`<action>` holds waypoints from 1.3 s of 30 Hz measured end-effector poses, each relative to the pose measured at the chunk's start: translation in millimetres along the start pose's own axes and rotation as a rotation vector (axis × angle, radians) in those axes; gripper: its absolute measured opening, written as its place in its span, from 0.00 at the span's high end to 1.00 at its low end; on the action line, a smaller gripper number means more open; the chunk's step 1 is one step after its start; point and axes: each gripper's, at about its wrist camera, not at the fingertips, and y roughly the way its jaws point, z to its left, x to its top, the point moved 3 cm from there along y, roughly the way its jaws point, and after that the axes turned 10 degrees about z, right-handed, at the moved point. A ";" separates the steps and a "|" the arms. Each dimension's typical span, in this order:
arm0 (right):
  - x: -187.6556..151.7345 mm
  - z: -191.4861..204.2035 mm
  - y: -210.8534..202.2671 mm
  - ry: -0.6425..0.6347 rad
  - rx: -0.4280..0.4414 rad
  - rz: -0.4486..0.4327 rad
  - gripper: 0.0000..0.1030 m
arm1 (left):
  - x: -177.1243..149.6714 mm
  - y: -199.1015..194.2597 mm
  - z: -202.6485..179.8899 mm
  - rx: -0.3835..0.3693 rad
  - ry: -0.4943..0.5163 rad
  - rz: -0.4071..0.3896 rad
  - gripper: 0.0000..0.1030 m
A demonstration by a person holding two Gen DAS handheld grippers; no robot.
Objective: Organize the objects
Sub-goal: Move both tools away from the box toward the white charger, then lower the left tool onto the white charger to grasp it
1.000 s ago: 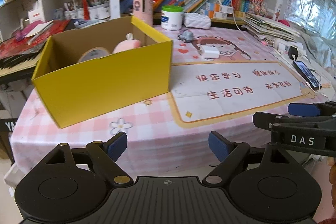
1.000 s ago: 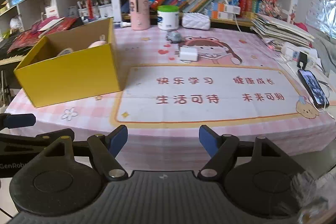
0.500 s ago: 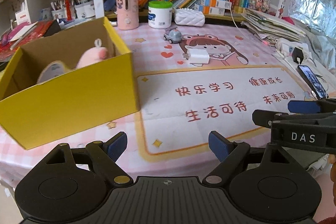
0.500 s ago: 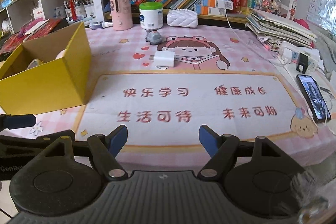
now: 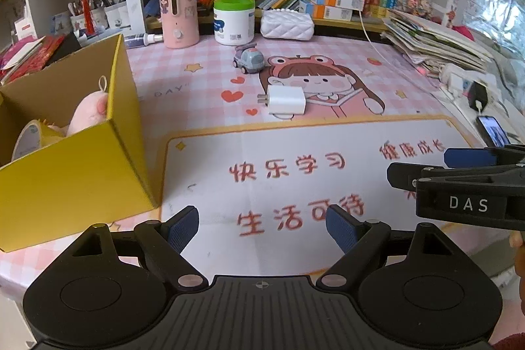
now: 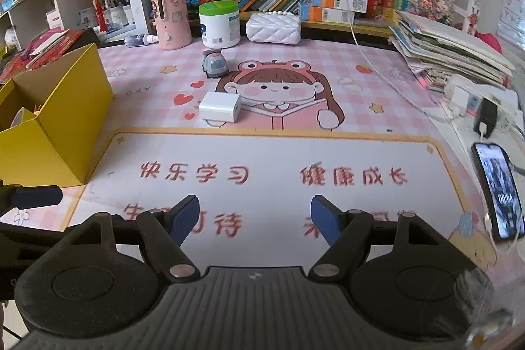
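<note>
On the bench stand one yellow box, one white charger, one toy car, one pink dispenser, one green-lidded jar and one white quilted pouch. One phone lies at the right edge. Inside the box sit one pink plush and one tape roll.
</note>
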 end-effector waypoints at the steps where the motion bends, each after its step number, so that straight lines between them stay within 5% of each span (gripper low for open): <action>1: 3.0 -3.4 1.4 -0.005 0.005 -0.002 0.28 | 3.0 1.5 -3.0 0.005 -0.005 -0.001 0.16; 12: 38.8 -47.2 17.0 -0.016 0.038 -0.057 0.28 | 37.8 27.2 -34.6 0.080 0.019 -0.084 0.17; 23: 67.0 -84.5 22.3 0.016 0.013 -0.101 0.29 | 103.3 108.8 -49.2 0.098 0.023 -0.091 0.20; 39: 61.6 -122.6 23.6 -0.003 -0.060 -0.070 0.26 | 147.6 172.2 -52.6 0.153 0.016 -0.077 0.21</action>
